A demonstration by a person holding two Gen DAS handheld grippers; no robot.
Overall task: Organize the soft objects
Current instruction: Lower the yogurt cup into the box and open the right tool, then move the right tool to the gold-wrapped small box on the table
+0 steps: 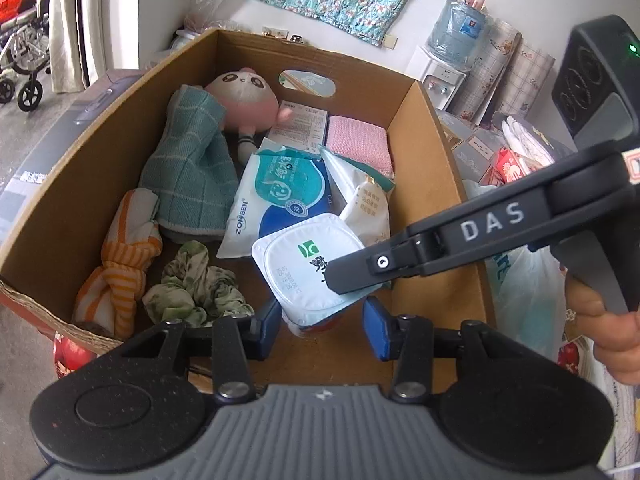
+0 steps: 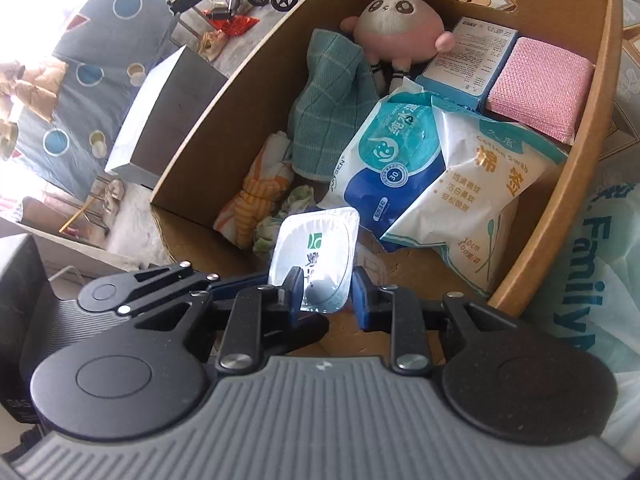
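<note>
Left wrist view looks down into a cardboard box (image 1: 432, 168) full of soft things. At the far left we see a knotted orange-striped cloth (image 1: 120, 264), and just beside it a crumpled green cloth (image 1: 196, 284). Behind these two lies a teal checked towel (image 1: 188, 164), with a pink plush doll (image 1: 244, 96) at the box's far wall. Toward the middle lies a pack of wet wipes (image 1: 280, 196), and a bag of cotton swabs (image 1: 364, 196) overlaps its right edge. Behind them are a small printed carton (image 1: 298, 124) and a pink sponge (image 1: 358, 140), side by side.

At the near end of the box is the yogurt cup (image 1: 304, 264), its foil lid turned toward us and its far edge over the wipes pack. We cannot tell whether it rests on the box floor. The left tool (image 1: 322, 320) has a blue pad on either side of the cup's body. The left pad is close against it, while bare cardboard shows between the cup and the right pad, so this tool is released.

From the right a hand (image 1: 608, 332) brings in the right tool (image 2: 326, 296), whose tip lies over the lid's right corner. In the right wrist view the lid sits between its narrowly parted pads. We cannot tell whether they pinch it.
</note>
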